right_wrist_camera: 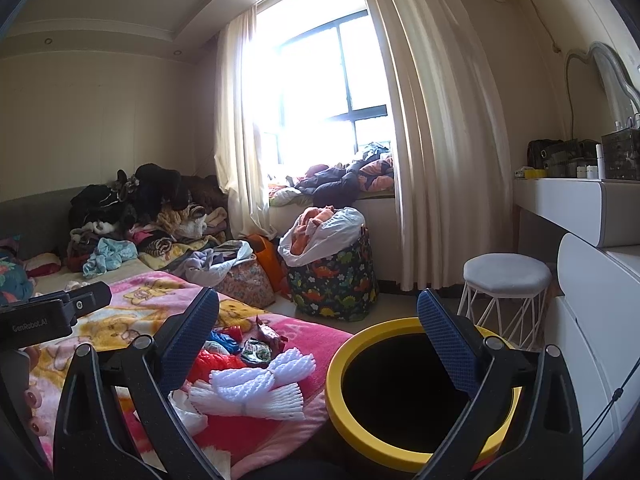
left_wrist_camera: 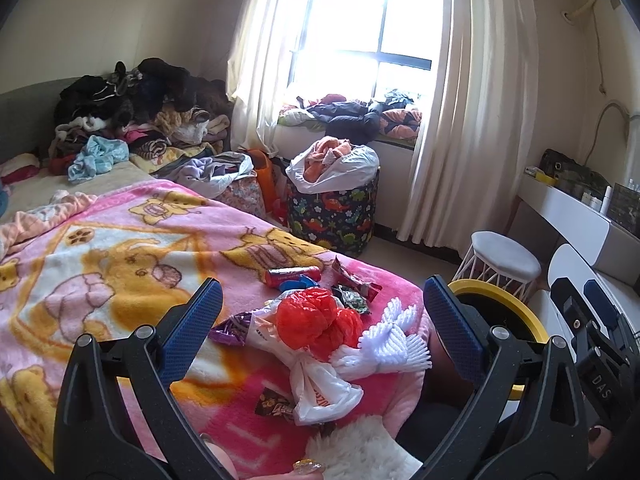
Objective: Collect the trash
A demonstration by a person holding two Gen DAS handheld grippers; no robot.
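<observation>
1. Bedroom setting: a bed (left_wrist_camera: pixel 120 248) covered by a pink cartoon-print blanket fills the left side, with a bright curtained window (left_wrist_camera: pixel 372 28) behind it and piled clothes (left_wrist_camera: pixel 132 112) at the far end of the bed.
2. A bin with a yellow rim (right_wrist_camera: pixel 340 404) and black interior stands on the floor just beside the blanket's near corner.
3. A dinosaur-print hamper (left_wrist_camera: pixel 334 210) and a white stool (right_wrist_camera: pixel 506 274) stand near the window.
4. Left gripper (left_wrist_camera: pixel 322 322): jaws spread wide, empty, hovering over the trash on the blanket.
5. Right gripper (right_wrist_camera: pixel 318 330): jaws spread wide, empty, positioned between the trash and the bin opening.
6. Trash lies clustered on the blanket's near corner: white foam netting (right_wrist_camera: pixel 256 390), a crumpled red plastic bag (left_wrist_camera: pixel 316 316), a white plastic bag (left_wrist_camera: pixel 324 392), a red can (left_wrist_camera: pixel 294 274), and several snack wrappers (left_wrist_camera: pixel 354 280).
</observation>
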